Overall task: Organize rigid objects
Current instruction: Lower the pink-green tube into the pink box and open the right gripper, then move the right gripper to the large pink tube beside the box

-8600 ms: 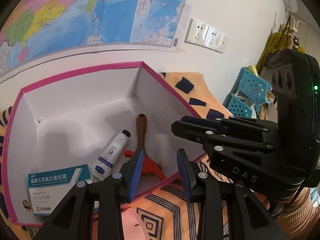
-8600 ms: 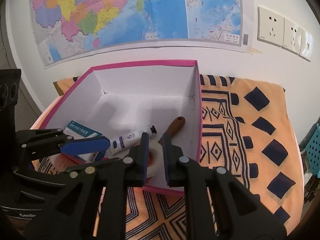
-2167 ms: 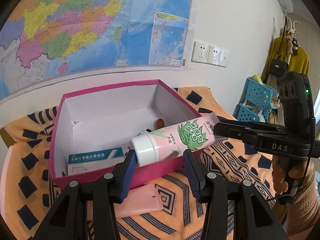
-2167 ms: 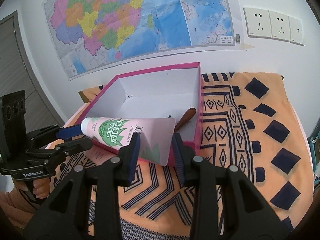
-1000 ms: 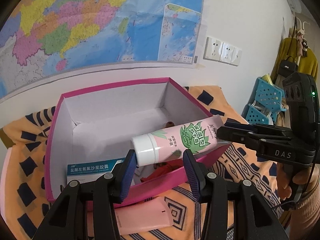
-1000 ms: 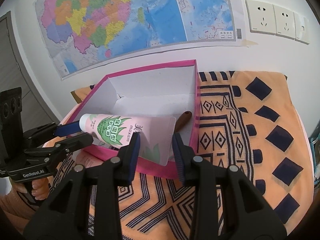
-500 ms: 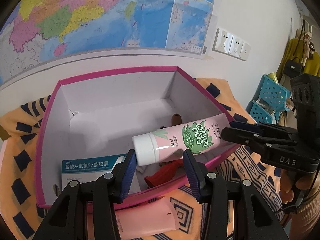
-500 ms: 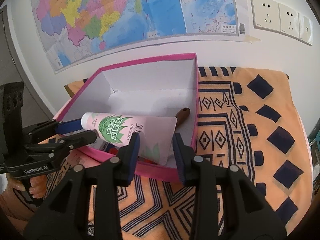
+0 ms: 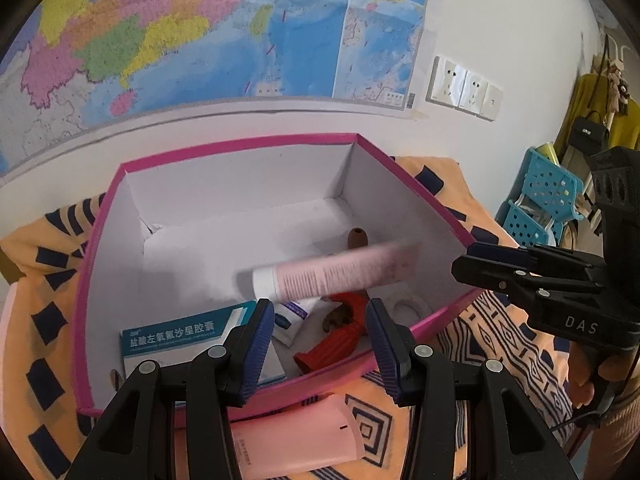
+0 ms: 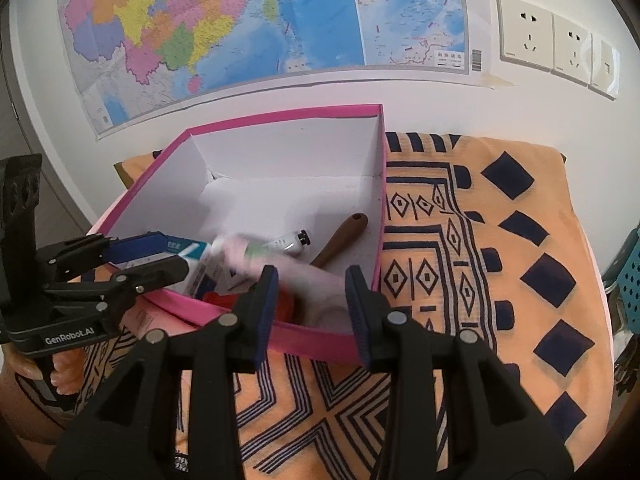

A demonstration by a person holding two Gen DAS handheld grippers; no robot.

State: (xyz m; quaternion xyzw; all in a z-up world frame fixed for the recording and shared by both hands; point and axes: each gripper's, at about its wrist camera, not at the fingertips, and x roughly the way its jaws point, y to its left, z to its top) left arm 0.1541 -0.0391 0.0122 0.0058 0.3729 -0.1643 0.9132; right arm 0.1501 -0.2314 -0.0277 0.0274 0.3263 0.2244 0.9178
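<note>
The pink tube, its white cap pointing toward nine o'clock in the left wrist view, shows as a motion-blurred streak over the inside of the pink-rimmed box, with neither gripper touching it; in the right wrist view it is a pale smear just above the near wall of the box. Under and around it in the box lie a teal-and-white medicine carton at about seven o'clock from the tube, a small white tube with a black cap, a red tool at six o'clock, and a brown wooden handle leaning toward the box's right wall at two o'clock. The left gripper hangs over the near wall of the box with its blue-padded jaws apart and nothing between them. The right gripper stands likewise released, jaws spread and bare, at the near right corner of the box. Outside the box, at six o'clock from it, a flat pink tube lies on the orange patterned cloth. Behind, at twelve o'clock, a coloured map is fixed to the white wall, with sockets to its right.
</note>
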